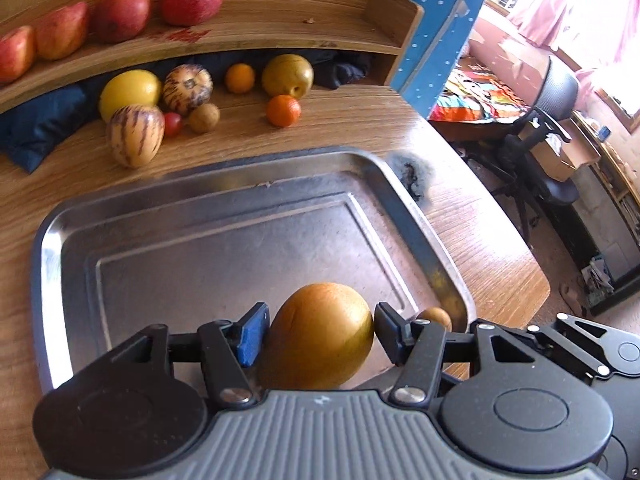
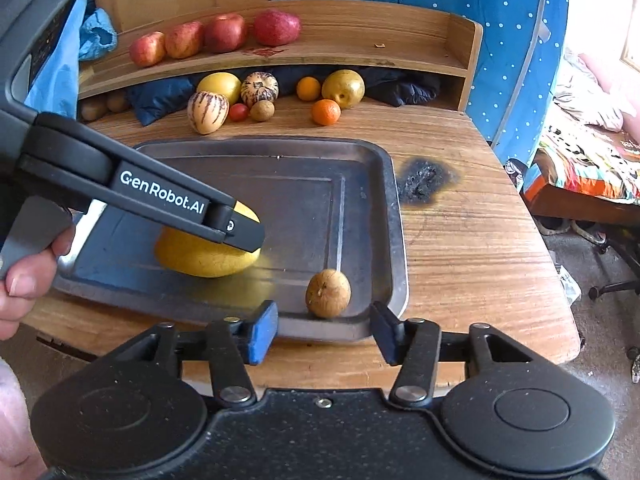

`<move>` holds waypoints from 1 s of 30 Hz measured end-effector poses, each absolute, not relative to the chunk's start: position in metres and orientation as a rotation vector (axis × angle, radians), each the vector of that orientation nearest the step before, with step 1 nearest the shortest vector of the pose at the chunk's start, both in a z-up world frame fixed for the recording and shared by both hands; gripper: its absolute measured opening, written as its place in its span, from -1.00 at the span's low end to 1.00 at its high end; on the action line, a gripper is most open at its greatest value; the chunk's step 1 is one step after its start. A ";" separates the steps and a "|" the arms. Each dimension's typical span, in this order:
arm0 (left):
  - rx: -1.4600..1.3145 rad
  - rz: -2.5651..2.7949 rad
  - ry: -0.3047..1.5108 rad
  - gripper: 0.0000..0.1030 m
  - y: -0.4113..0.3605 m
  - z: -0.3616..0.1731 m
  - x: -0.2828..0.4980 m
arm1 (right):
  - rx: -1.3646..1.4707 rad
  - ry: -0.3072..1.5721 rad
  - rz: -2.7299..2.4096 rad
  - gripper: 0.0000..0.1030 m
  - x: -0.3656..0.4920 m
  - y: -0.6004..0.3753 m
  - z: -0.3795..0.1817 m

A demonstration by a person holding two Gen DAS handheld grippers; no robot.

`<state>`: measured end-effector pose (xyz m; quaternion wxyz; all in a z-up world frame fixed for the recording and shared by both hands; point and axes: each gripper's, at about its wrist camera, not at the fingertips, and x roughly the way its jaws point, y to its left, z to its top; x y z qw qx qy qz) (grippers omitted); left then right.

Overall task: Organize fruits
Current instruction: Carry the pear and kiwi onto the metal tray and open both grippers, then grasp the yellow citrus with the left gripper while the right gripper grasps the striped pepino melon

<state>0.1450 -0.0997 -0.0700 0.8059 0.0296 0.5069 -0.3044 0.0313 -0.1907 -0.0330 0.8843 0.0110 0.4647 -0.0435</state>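
1. Two grippers work at the near edge of the tray (image 2: pixel 394 216); the right gripper (image 2: pixel 324 330) hangs spread and empty over that edge, with a small brown fruit (image 2: pixel 328 293) lying in the tray's near right corner just ahead of it
2. The left gripper (image 1: pixel 318 330) has its blue pads against both sides of a yellow pear (image 1: pixel 320 336), which rests on the tray floor on the near left side; whether the pads truly press it I cannot tell. A hand (image 2: pixel 24 280) holds that tool's grip
3. Right of the tray a black scorch mark (image 2: pixel 424 182) stains the table (image 2: pixel 480 248)
4. Past the tray lies a loose cluster: two striped melons (image 2: pixel 207 112), a lemon (image 2: pixel 220 85), a tomato (image 2: pixel 239 112), a brown fruit (image 2: pixel 262 110), two oranges (image 2: pixel 326 112) and a second pear (image 2: pixel 343 88)
5. Farthest back, four apples (image 2: pixel 224 34) sit in a row on the wooden shelf (image 2: pixel 360 36), towards its left
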 end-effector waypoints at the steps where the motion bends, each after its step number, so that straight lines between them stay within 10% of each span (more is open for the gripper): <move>1: 0.060 -0.644 1.082 0.21 -0.099 -0.070 0.143 | 0.024 0.964 -0.085 0.22 0.028 -0.191 -0.033; 12: 0.067 -0.543 1.078 0.77 -0.087 -0.063 0.113 | 0.108 0.961 -0.011 0.90 0.004 -0.197 -0.032; 30: -0.008 -0.194 1.198 0.99 0.012 -0.047 0.113 | 0.158 0.992 0.391 0.96 0.031 -0.152 -0.028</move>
